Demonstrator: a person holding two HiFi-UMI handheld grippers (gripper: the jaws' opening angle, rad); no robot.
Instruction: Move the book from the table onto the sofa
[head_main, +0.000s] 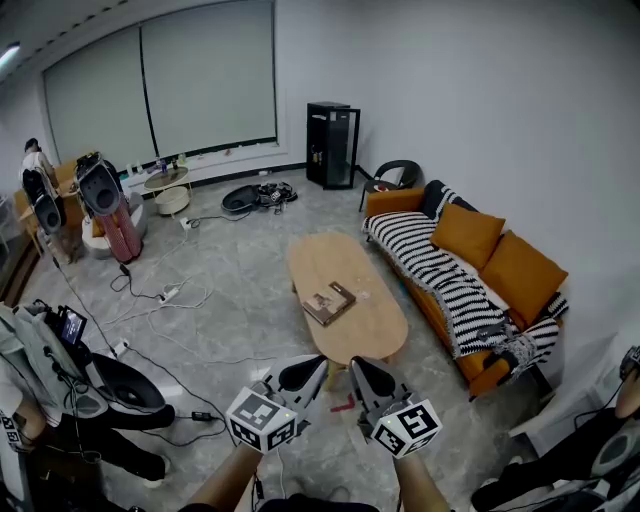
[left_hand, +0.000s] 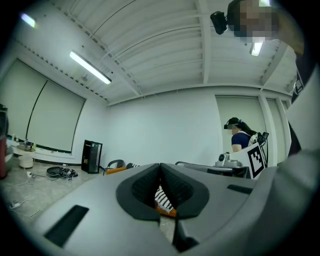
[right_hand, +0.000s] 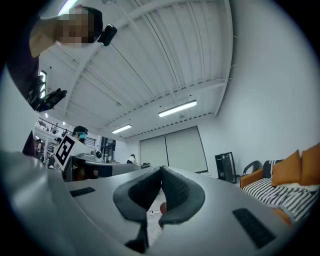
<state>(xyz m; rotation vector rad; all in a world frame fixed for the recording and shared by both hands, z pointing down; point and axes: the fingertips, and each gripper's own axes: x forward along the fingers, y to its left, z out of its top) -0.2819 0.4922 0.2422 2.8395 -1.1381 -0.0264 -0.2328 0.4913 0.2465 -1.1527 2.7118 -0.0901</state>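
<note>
Both tongs are clenched w/ nothing in them. The left gripper (head_main: 303, 374) & right gripper (head_main: 366, 377) sit side by side at 6 o'clock, close to the person, prob. bc there's nothing to grab yet. The book (head_main: 328, 302) lies flat on the table (head_main: 375, 325), at 12 o'clock from them, well apart. The sofa (head_main: 393, 203) is at 2 o'clock, near the table. A striped blanket (head_main: 440, 275) & 2 orange cushions (head_main: 466, 234) cover most of the seat, so free room looks small. Cables (head_main: 160, 295) lie on the floor at 10 o'clock, off the path.

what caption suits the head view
Both shut, the left gripper and right gripper hover short of the book on the table.
</note>
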